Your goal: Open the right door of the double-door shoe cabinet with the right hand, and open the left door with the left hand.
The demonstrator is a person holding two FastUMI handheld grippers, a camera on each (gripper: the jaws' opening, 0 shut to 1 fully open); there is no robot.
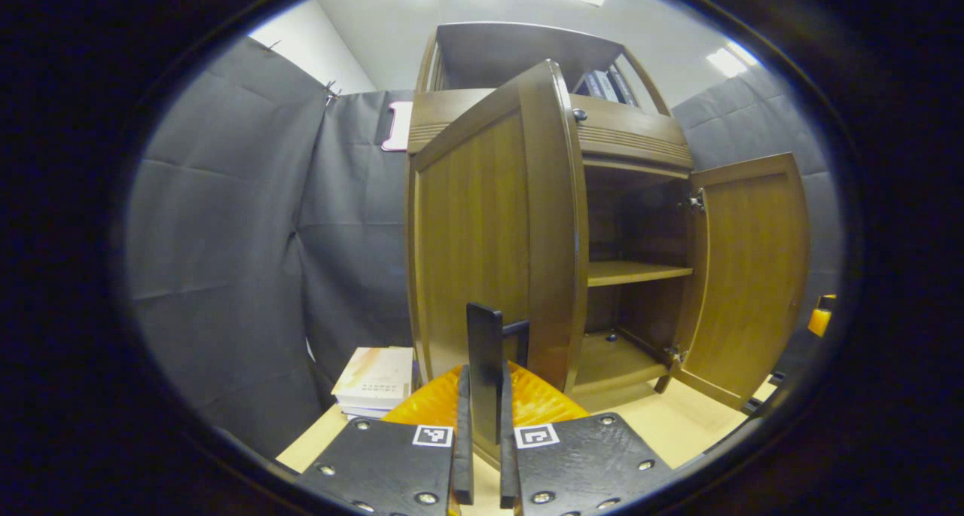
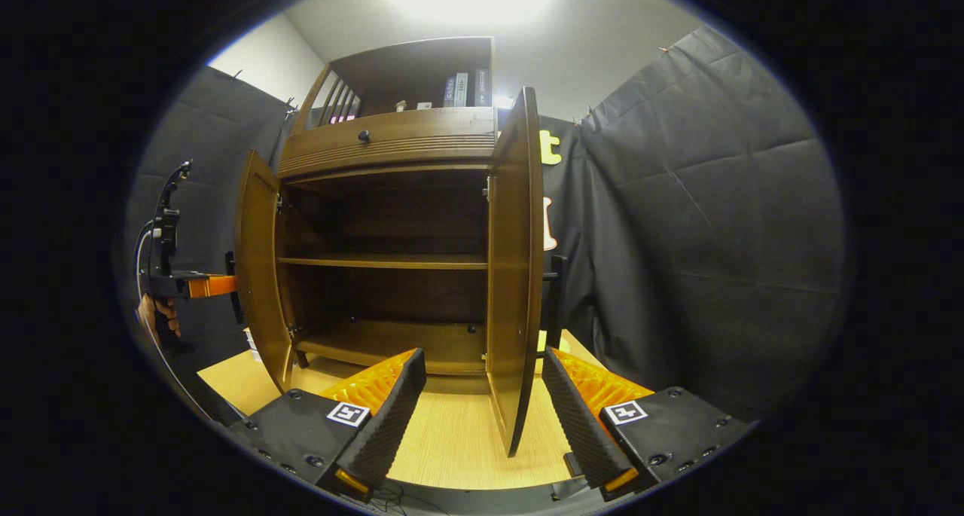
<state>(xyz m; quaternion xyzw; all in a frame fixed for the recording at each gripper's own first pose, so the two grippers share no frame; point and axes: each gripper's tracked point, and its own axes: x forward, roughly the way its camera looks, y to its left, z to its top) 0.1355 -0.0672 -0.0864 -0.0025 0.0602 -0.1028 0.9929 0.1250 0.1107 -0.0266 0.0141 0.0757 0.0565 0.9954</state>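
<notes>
The brown shoe cabinet has both doors swung out. In the left gripper view, my left gripper is shut on the upright black handle of the left door, which stands edge-on right ahead. The right door hangs wide open at the right. In the right gripper view, my right gripper is open; the right door stands edge-on between its fingers without touching either, its black handle just to the right. The left door is open at the left, with a hand holding the left gripper by it.
Inside are a middle shelf and a bottom board, both bare. Books stand on the top shelf above a drawer knob. A stack of books lies on the light wooden table left of the cabinet.
</notes>
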